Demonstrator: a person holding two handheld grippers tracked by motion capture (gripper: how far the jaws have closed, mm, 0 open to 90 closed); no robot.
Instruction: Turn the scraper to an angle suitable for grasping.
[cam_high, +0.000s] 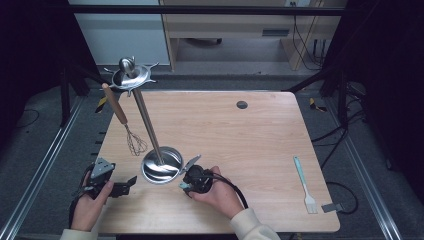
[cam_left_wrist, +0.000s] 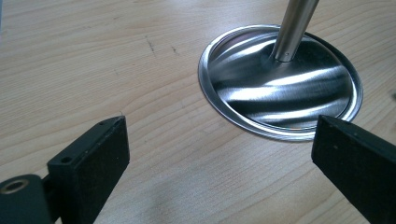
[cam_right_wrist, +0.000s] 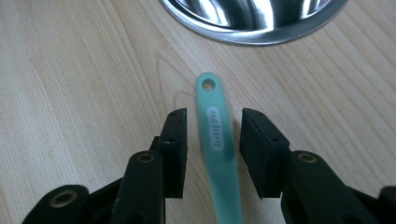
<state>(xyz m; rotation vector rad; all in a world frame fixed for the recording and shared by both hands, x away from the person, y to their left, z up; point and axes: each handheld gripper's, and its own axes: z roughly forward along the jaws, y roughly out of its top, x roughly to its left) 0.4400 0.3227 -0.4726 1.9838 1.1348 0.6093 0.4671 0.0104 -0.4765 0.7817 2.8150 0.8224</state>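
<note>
High view: left tongs (cam_high: 131, 181) resting on the surface (cam_high: 240, 135) left of the steel stand's base (cam_high: 161, 165); right tongs (cam_high: 186, 181) just right of that base; whisk (cam_high: 127, 125) hanging from the stand's top; a second teal tool (cam_high: 304, 184) lying well apart at the right.

Left gripper view: left tongs (cam_left_wrist: 219, 158) spread wide, nothing between, base (cam_left_wrist: 280, 88) just ahead.

Right gripper view: right tongs (cam_right_wrist: 212, 140) partly spread, straddling a teal handle (cam_right_wrist: 215, 140) flat on the surface, pads not touching it; handle's holed end near the base (cam_right_wrist: 252, 21).

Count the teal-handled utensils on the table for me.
2. One teal handle lies between the right gripper's open jaws, near the stand base; the other utensil lies by the table's right edge.
</note>
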